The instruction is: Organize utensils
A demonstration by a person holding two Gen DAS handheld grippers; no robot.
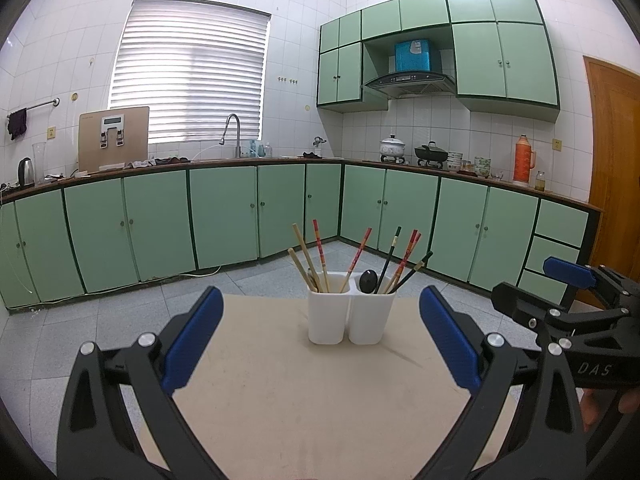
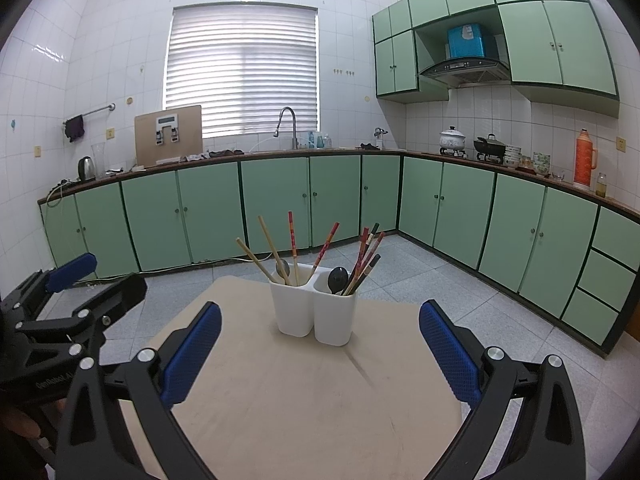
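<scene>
mostly the white two-cup holder [image 1: 351, 314] on the bench [image 1: 288, 392] hides the lower ends of the chopsticks [image 1: 320, 254] and spoons [image 2: 337, 280]. left gripper [image 1: 320, 336] and right gripper [image 2: 320, 344] both hang released, empty, well short of it, their bases cut off.

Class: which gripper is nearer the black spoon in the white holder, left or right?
Roughly level; neither is clearly nearer. The left gripper is open, short of the black spoon. The right gripper is open too, equally short of it.
</scene>
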